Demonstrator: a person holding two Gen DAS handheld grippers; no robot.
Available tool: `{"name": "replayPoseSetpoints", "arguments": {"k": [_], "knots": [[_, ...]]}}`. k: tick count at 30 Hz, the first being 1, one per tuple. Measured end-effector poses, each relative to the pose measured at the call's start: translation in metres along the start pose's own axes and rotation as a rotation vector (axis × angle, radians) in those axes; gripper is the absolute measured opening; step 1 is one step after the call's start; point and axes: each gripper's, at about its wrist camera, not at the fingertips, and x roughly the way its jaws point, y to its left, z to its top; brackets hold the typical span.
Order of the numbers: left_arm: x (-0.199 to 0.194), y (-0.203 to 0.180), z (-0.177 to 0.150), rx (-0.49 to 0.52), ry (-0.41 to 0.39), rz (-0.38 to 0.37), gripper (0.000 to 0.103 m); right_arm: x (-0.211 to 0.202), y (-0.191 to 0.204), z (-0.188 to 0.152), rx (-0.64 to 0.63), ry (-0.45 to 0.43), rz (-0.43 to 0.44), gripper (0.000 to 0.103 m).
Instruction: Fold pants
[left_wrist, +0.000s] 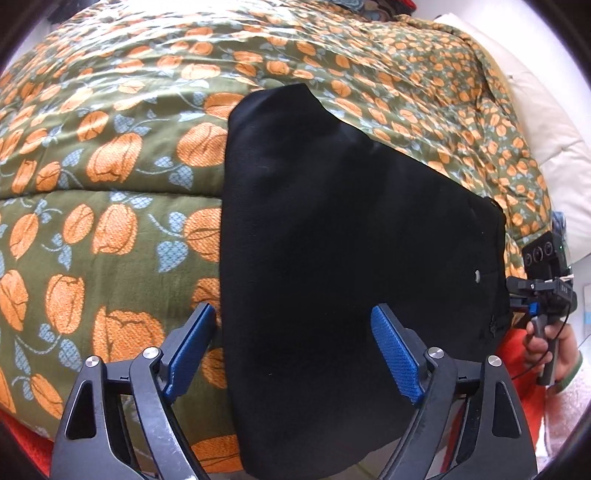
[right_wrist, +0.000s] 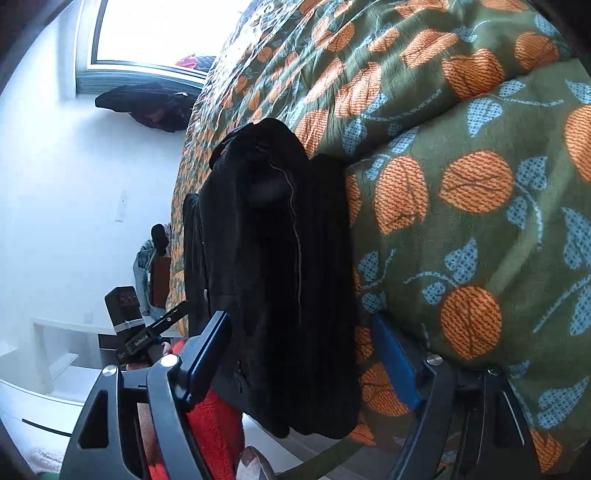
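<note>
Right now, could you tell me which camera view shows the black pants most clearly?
The left wrist view: the pants lie spread flat on the flowered quilt, their outline and a small button visible. The right wrist view catches only their stacked folded edge, seen side-on.

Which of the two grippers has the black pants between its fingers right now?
The right gripper: its open fingers straddle the edge of the folded black pants. The left gripper is also open, but only hovers above the pants, over their left edge.
</note>
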Motion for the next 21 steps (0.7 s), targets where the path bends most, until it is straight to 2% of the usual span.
{"name": "replayPoseSetpoints", "arguments": {"k": [1,2,3,4,6,9,11,14,17,21], "knots": [[0.003,-0.003,0.0,-0.001,0.008,0.026,0.081,0.008,0.005,0.002,-0.012,0.029,0.004,0.078],[0.003,-0.006,-0.001,0.004,0.01,0.059,0.078,0.012,0.01,0.003,-0.04,0.047,-0.033,0.076],[0.002,-0.01,-0.001,0.008,0.016,0.089,0.065,0.017,0.016,0.003,-0.081,0.058,-0.091,0.059],[-0.001,-0.012,-0.001,0.001,0.016,0.094,0.042,0.019,0.024,0.003,-0.123,0.056,-0.149,0.053],[-0.014,-0.018,0.001,-0.016,0.004,0.113,0.021,0.017,0.043,-0.005,-0.196,0.026,-0.206,0.043],[-0.035,-0.04,0.002,0.043,-0.043,0.157,0.017,0.012,0.086,-0.018,-0.365,-0.02,-0.329,0.037],[-0.048,-0.052,0.002,0.073,-0.075,0.163,0.016,0.01,0.109,-0.027,-0.438,-0.057,-0.377,0.035],[-0.066,-0.068,0.007,0.106,-0.128,0.138,0.016,0.008,0.134,-0.032,-0.502,-0.105,-0.394,0.033],[-0.082,-0.076,0.02,0.14,-0.183,0.144,0.016,0.009,0.156,-0.031,-0.567,-0.135,-0.4,0.033],[-0.09,-0.067,0.062,0.158,-0.249,0.168,0.016,0.016,0.186,-0.006,-0.639,-0.192,-0.402,0.033]]}}
